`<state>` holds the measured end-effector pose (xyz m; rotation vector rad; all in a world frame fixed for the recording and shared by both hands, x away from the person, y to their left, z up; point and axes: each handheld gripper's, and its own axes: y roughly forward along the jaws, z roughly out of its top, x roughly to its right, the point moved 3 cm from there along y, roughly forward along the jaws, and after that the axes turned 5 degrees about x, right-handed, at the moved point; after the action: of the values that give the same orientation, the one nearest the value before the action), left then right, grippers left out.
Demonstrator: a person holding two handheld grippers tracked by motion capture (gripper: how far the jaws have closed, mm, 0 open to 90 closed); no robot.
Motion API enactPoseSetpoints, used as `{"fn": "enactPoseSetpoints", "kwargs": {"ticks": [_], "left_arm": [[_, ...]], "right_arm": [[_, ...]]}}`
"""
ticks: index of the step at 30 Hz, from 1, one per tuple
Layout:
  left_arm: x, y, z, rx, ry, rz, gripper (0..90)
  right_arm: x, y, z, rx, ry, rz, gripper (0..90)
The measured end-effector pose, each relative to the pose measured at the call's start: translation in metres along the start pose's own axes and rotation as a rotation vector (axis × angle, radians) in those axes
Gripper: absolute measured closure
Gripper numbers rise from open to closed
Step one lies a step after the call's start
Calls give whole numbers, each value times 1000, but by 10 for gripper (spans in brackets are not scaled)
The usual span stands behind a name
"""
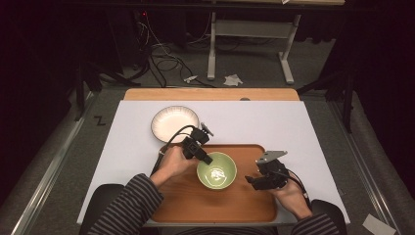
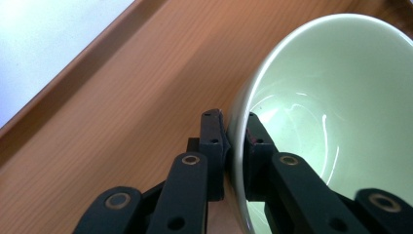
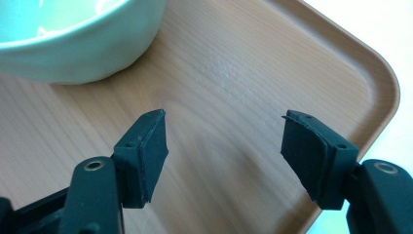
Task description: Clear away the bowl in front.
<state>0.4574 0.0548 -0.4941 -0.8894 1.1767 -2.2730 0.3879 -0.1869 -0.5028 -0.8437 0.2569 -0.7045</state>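
Note:
A pale green bowl stands on the wooden tray, near its middle. My left gripper is shut on the bowl's left rim, one jaw outside the wall and one inside. The bowl's glossy inside holds nothing. My right gripper hovers open just right of the bowl, above the tray; in the right gripper view its jaws stand wide apart over bare wood, with the green bowl at the upper left.
A white plate with a dark rim lies on the white table behind the tray's left end. The tray's right rim is close to my right gripper. Beyond the table are a floor with cables and a frame's legs.

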Motion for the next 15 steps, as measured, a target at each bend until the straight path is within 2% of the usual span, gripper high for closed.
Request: {"fn": "enactPoseSetpoints", "kwargs": {"ticks": [1,2,7,15], "left_arm": [[0,0,0,0,0,0,826],[-1,1,1,13,22,-5,826],[-1,2,1,6,28,-7,817],[0,4,1,4,33,0,735]], "right_arm": [[0,0,0,0,0,0,348],[0,0,0,-1,-1,1,348],[0,0,0,-2,-1,3,348],[0,1,0,-2,2,7,347]]}}
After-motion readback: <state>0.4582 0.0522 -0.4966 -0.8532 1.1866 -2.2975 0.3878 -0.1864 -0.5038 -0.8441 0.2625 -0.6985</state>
